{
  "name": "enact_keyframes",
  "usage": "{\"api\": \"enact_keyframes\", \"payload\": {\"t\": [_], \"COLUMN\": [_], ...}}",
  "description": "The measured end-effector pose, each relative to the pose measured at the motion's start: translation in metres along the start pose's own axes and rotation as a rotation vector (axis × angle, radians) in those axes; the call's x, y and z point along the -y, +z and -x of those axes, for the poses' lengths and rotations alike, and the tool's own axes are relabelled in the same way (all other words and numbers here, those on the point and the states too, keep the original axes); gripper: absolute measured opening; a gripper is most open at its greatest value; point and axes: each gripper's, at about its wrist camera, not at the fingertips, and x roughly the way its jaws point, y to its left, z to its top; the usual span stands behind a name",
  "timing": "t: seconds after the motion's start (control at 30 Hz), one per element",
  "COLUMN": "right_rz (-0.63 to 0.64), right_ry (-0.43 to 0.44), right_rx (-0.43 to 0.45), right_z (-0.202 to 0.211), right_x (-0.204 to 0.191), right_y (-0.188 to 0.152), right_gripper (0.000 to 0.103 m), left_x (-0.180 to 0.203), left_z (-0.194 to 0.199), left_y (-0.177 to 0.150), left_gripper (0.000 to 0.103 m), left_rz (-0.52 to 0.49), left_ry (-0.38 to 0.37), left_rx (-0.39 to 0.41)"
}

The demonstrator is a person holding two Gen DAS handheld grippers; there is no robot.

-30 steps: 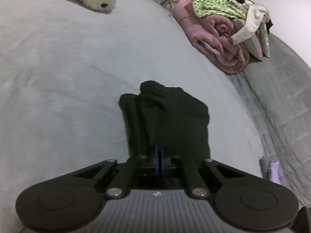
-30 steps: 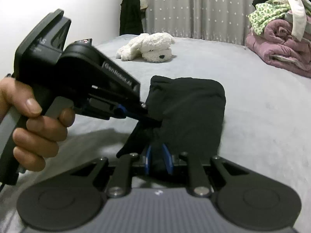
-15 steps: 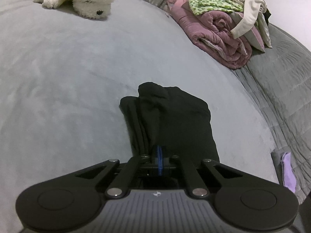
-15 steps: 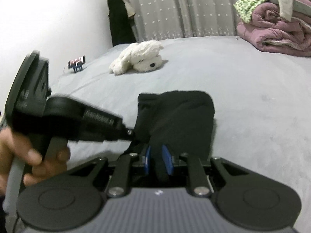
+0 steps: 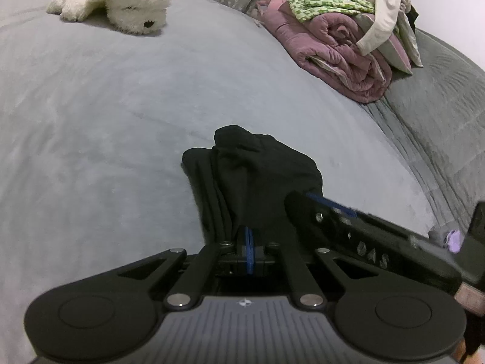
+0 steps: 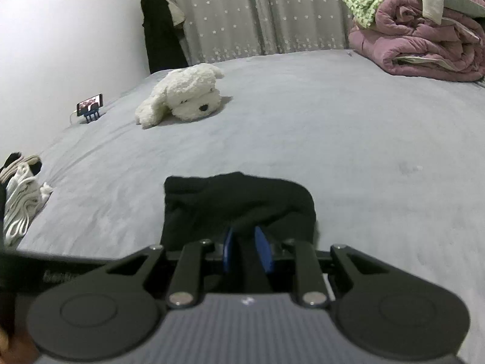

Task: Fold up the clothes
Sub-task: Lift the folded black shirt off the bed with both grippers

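Left gripper [image 5: 249, 244] angles downward, pinched tight on my soft black garment [image 5: 257, 179]. Right gripper [image 6: 245, 250], tilted alike, holds bunched fabric between slightly parted blue pads [image 6: 263, 250]; that garment lies folded, nearer me than the fluffy white plush dog [image 6: 185, 97].

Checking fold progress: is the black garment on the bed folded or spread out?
Folded: the black garment lies as a compact bundle on the grey bed, with stacked layered edges along its left side in the left wrist view.

A black garment [image 5: 260, 179], folded into a compact, thick bundle with layered edges along one side, is laid flat on the grey bed cover, its near edge reaching in between both pairs of jaws.
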Motion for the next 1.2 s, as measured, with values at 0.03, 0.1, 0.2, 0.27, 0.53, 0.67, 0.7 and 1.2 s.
{"api": "enact_keyframes", "payload": {"t": [0.03,0.1,0.2,0.27,0.53,0.67,0.7,1.2], "right_rz": [-0.012,-0.025,-0.011,-0.021,-0.074,-0.064,-0.053,0.139], "right_ry": [-0.004,-0.011,-0.028,-0.027,-0.025,-0.009,-0.001,-0.045], "right_rx": [0.002,0.001,-0.009,-0.01,-0.002,0.036,0.04,0.002], "right_z": [-0.002,-0.009,-0.02,-0.027,-0.023,0.005,0.013,0.06], "right_x": [0.002,0.005,0.005,0.008,0.02,0.018,0.017,-0.013], "right_y": [0.002,0.006,0.011,0.013,0.022,0.012,0.008,-0.049], "right_gripper": [0.019,0.019,0.018,0.016,0.011,0.024,0.024,0.032], "left_x": [0.0,0.001,0.001,0.001,0.001,0.001,0.001,0.0], "left_z": [0.0,0.0,0.0,0.0,0.002,0.002,0.002,0.003], "left_y": [0.0,-0.001,-0.001,-0.001,0.0,0.001,0.001,0.0], "left_gripper": [0.005,0.005,0.005,0.005,0.005,0.005,0.005,0.005], "left_rz": [-0.002,-0.006,-0.006,-0.006,0.008,0.024,0.028,0.071], "left_ry": [0.001,0.002,-0.001,-0.002,-0.011,-0.017,-0.018,-0.027], "left_rx": [0.001,0.001,0.001,0.0,-0.007,-0.009,-0.01,-0.018]}}
